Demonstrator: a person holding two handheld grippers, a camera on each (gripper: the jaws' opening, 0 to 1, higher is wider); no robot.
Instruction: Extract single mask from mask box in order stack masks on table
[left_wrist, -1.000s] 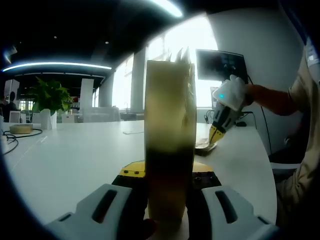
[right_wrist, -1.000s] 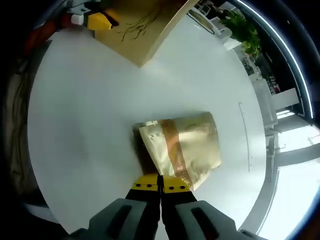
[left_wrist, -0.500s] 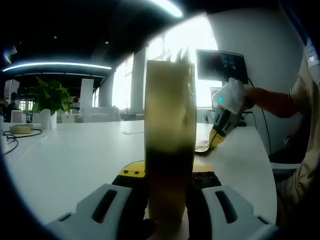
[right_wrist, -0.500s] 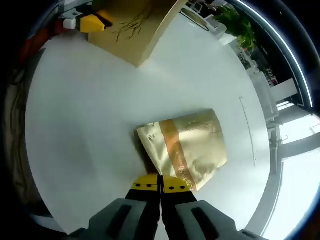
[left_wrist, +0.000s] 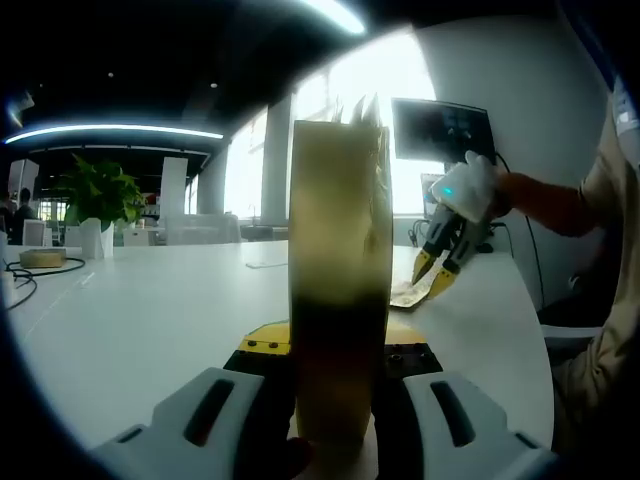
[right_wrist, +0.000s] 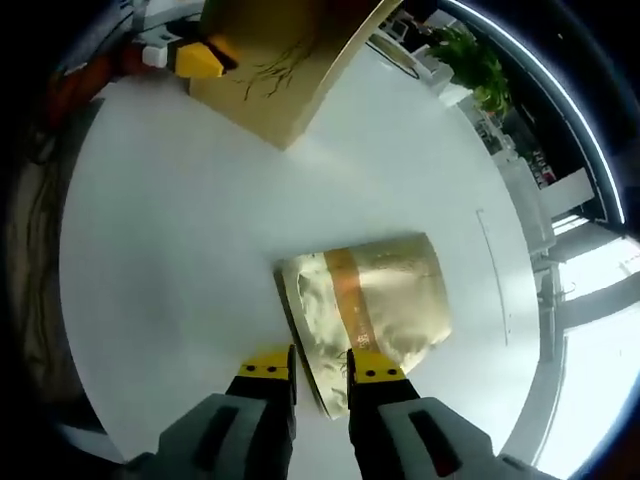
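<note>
A tall tan mask box (left_wrist: 338, 270) stands upright on the white table (left_wrist: 150, 300), and my left gripper (left_wrist: 338, 352) is shut on its lower part. In the right gripper view the same box (right_wrist: 275, 60) lies at the top, with a yellow fingertip of the left gripper beside it. A gold foil mask packet (right_wrist: 375, 305) with an orange band lies flat on the table (right_wrist: 170, 250). My right gripper (right_wrist: 322, 368) is open just above the packet's near edge, nothing held. In the left gripper view, the right gripper (left_wrist: 438, 268) hovers open over the packet (left_wrist: 405, 293).
A potted plant (left_wrist: 98, 195) and a cable with a tape roll (left_wrist: 40, 258) sit at the table's far left. A dark monitor (left_wrist: 442, 130) stands behind the right gripper. A person's arm and sleeve (left_wrist: 610, 180) fill the right side. The plant (right_wrist: 475, 60) marks the far edge.
My right gripper has opened and let go of the gold packet, which now rests on the table. The left gripper and the box have not moved.
</note>
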